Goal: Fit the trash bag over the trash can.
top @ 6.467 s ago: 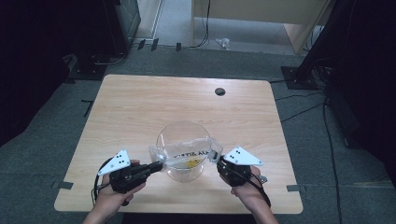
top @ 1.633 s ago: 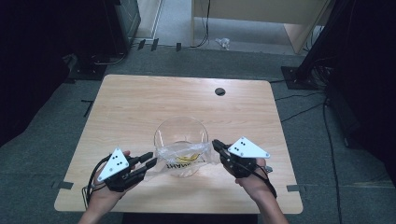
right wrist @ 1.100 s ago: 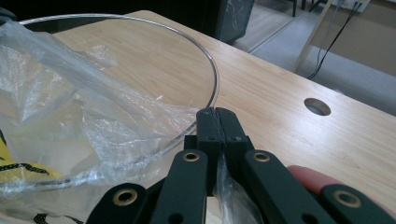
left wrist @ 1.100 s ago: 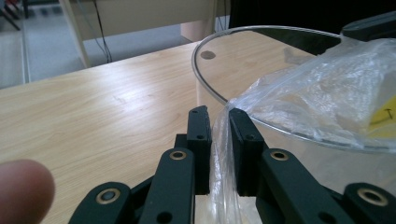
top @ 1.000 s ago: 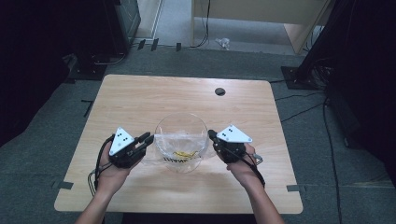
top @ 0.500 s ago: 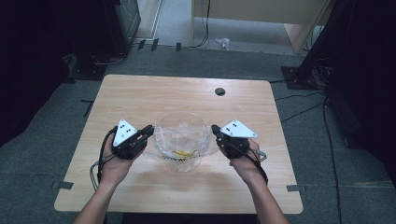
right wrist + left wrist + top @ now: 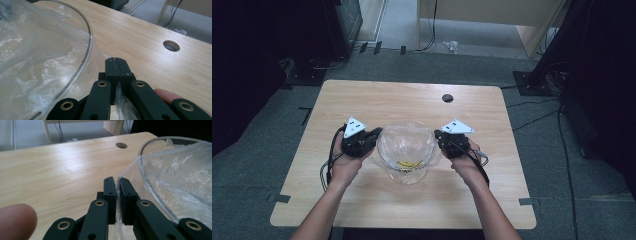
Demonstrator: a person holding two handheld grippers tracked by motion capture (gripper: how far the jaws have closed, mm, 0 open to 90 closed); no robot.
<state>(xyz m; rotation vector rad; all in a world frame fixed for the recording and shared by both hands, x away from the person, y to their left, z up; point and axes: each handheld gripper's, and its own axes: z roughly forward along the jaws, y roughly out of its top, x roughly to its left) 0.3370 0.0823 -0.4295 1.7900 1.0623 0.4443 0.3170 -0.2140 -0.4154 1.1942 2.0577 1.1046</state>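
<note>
Pale wooden table (image 7: 377, 105) on grey carpet, cable hole (image 7: 447, 98) at the far edge. At its middle a clear glass bowl (image 7: 406, 147) with a clear plastic bag (image 7: 409, 167) draped in it, something yellow at the bottom. Left gripper (image 7: 373, 136) pinches the film at one rim, right gripper (image 7: 438, 140) clamps it opposite.

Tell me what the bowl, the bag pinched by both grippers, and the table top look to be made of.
Bowl: clear glass or hard plastic, going by its smooth see-through rim; which one is unclear. Bag: thin clear plastic film, crinkled and glossy, clamped in the left gripper and right gripper. Table: light wood or wood-look laminate, matte, with visible grain.
</note>
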